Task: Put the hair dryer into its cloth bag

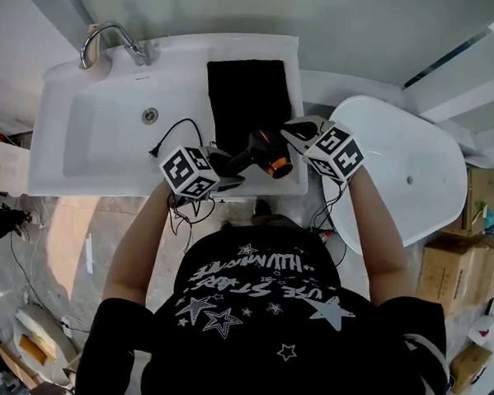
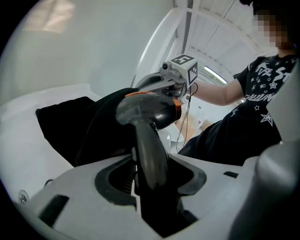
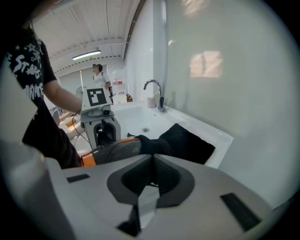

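Note:
A grey hair dryer (image 1: 266, 152) with an orange ring is held over the front rim of the white basin (image 1: 100, 156). My left gripper (image 1: 232, 169) is shut on its handle (image 2: 150, 150), which stands upright between the jaws. The dryer's body (image 2: 150, 110) points at the black cloth bag (image 1: 246, 97) lying on the basin's right ledge. My right gripper (image 1: 290, 130) is shut on the bag's near edge and lifts it. In the right gripper view the dryer's nose (image 3: 117, 149) sits at the raised black fabric (image 3: 183, 140), just past my closed right gripper (image 3: 151, 161).
A chrome tap (image 1: 106, 41) and a drain (image 1: 150, 114) are at the basin's left. The dryer's black cord (image 1: 172, 135) trails across the basin and over its front. A white tub (image 1: 413, 176) stands to the right, cardboard boxes (image 1: 462, 270) beyond it.

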